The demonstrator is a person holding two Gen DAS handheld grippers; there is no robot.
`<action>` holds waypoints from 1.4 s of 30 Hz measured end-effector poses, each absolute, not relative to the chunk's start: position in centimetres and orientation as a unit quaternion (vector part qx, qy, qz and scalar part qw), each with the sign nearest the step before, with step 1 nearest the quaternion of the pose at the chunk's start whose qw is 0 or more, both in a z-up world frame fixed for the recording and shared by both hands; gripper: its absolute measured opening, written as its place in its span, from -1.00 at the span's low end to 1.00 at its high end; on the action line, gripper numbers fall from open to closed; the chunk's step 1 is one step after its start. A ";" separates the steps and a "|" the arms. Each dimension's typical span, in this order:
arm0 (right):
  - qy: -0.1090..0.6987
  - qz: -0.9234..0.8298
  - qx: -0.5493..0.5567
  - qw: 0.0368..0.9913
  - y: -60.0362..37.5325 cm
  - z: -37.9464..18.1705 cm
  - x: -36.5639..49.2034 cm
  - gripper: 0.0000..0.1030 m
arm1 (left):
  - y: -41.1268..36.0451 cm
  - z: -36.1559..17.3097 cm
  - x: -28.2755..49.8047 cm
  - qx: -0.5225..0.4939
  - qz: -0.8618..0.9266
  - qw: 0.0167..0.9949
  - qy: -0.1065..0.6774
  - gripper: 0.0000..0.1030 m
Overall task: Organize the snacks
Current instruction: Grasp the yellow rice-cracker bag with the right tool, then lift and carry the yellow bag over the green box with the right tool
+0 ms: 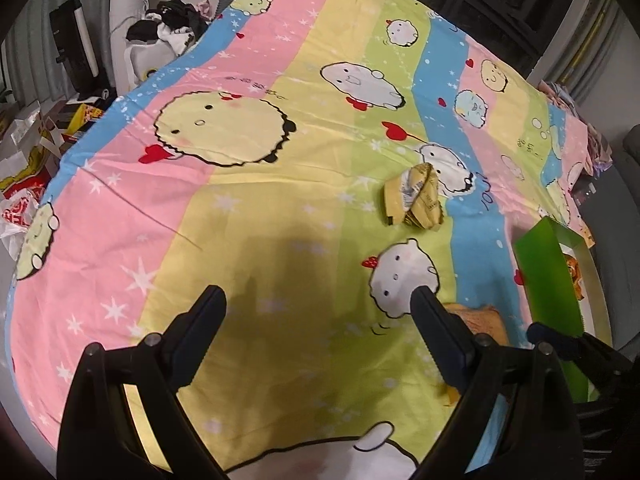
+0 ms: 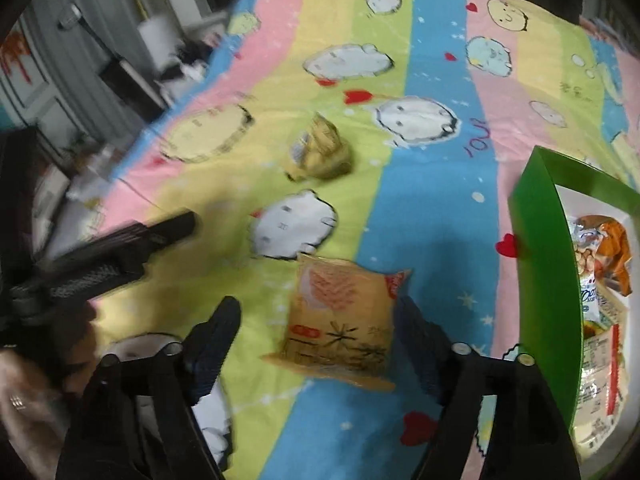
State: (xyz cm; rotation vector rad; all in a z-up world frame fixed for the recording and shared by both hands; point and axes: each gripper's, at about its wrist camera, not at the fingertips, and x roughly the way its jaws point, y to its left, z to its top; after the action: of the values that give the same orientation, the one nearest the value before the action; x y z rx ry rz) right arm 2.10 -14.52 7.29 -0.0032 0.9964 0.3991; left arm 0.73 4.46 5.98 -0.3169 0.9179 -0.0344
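Note:
A flat orange-yellow snack packet (image 2: 344,320) lies on the striped cartoon bedsheet (image 2: 436,128), between my right gripper's (image 2: 320,324) open fingers. A crumpled yellow snack packet (image 2: 320,150) lies farther up the sheet; it also shows in the left wrist view (image 1: 414,200). A green box (image 2: 544,280) at the right holds several snack packets (image 2: 600,288). My left gripper (image 1: 320,304) is open and empty above the sheet; the orange packet (image 1: 480,318) peeks out behind its right finger. The left gripper also shows in the right wrist view (image 2: 120,256).
The green box (image 1: 548,280) stands at the sheet's right edge. Beyond the left edge of the sheet (image 1: 240,240) lie boxes and bags (image 1: 32,160) and a pile of clothes (image 1: 172,32).

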 end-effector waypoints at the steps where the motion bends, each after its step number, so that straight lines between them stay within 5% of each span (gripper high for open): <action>1: 0.470 0.195 0.008 0.861 -14.9 7.8 1.8 0.56 | 4.3 6.0 0.7 -0.156 -0.022 0.882 0.443 0.83; 10: 0.478 0.158 0.137 0.853 -19.2 6.2 3.7 0.56 | 0.1 5.0 0.4 -0.170 -0.126 0.852 0.479 0.60; 16: 0.523 0.172 0.188 0.813 -19.6 3.1 5.5 0.15 | -3.8 3.5 0.3 -0.150 -0.174 0.829 0.511 0.47; 23: 0.551 0.193 0.187 0.790 -18.2 1.3 5.9 0.08 | -5.9 2.8 0.4 -0.147 -0.208 0.824 0.506 -0.07; 42: 0.383 0.178 0.175 0.889 -24.8 11.8 1.1 0.04 | -13.3 13.1 -1.8 -0.060 -0.253 0.893 0.368 -0.11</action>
State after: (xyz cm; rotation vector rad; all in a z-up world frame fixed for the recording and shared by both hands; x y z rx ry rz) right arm 1.11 -24.83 11.81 0.3642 0.7955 0.3691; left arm -1.83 -13.30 13.06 -0.1236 0.7624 -0.5252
